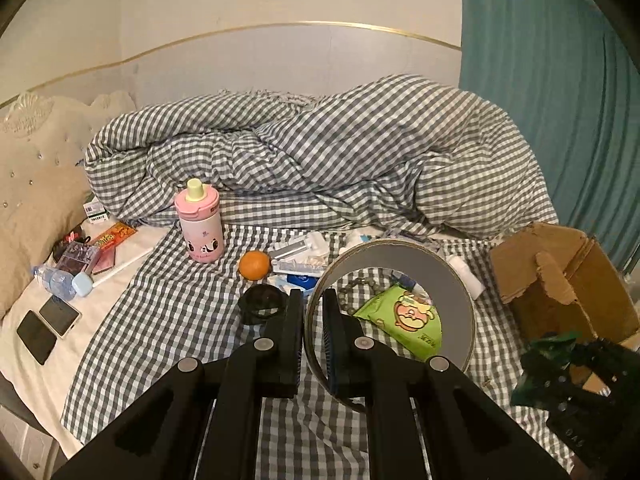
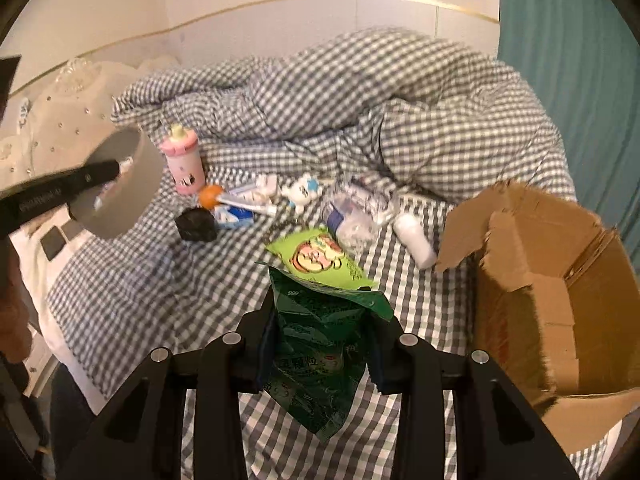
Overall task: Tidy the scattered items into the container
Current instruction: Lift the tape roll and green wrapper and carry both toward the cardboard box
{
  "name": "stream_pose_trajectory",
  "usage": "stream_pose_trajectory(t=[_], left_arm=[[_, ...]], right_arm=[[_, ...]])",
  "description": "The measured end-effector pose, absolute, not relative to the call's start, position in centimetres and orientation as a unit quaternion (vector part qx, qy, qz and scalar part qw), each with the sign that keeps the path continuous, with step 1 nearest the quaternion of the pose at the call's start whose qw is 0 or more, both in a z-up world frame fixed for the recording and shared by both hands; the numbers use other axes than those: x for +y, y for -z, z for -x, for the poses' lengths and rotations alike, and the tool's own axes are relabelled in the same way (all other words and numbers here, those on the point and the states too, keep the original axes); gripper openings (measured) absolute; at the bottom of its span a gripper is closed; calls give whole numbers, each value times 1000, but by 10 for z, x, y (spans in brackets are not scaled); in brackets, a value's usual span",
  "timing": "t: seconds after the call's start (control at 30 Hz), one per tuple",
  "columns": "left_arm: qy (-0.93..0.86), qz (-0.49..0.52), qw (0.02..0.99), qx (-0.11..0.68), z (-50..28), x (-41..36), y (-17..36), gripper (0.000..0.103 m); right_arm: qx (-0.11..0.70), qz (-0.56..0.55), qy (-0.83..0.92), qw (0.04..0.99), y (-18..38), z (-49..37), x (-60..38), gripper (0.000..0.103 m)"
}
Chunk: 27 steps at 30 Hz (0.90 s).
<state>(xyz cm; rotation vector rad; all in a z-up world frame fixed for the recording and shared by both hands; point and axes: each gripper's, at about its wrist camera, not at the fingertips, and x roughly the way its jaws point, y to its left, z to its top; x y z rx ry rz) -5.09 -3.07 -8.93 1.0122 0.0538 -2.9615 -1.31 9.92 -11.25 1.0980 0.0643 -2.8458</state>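
Observation:
My left gripper [image 1: 313,300] is shut on the rim of a big roll of grey tape [image 1: 452,280] and holds it above the checked bed; the roll also shows in the right wrist view [image 2: 136,196]. My right gripper [image 2: 320,308] is shut on a dark green snack packet [image 2: 316,360], held above the bed left of the open cardboard box [image 2: 560,280]. The box also shows in the left wrist view [image 1: 560,280]. A light green packet [image 2: 320,258] lies just beyond my right fingers. A pink bottle [image 1: 200,224], an orange [image 1: 254,265] and a white bottle [image 2: 416,240] lie scattered.
A bunched checked duvet [image 1: 320,148] fills the back of the bed. Two phones [image 1: 48,324], a water bottle [image 1: 56,280] and small packets lie at the left by the headboard. A black round object [image 1: 260,308] sits near my left fingers. A teal curtain [image 1: 560,80] hangs at the right.

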Motion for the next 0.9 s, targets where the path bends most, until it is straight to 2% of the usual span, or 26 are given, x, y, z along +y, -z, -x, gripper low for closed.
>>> stream_pose_trajectory(t=[0.4,0.9], left_arm=[[968,-252,9,13,10,-12,31,9],[969,-246,-36,3,11,48,18,9]], right_arm=[[21,-287,956,48,46,-27,107,36],[8,-258,966,-12,21,-53,168,36]])
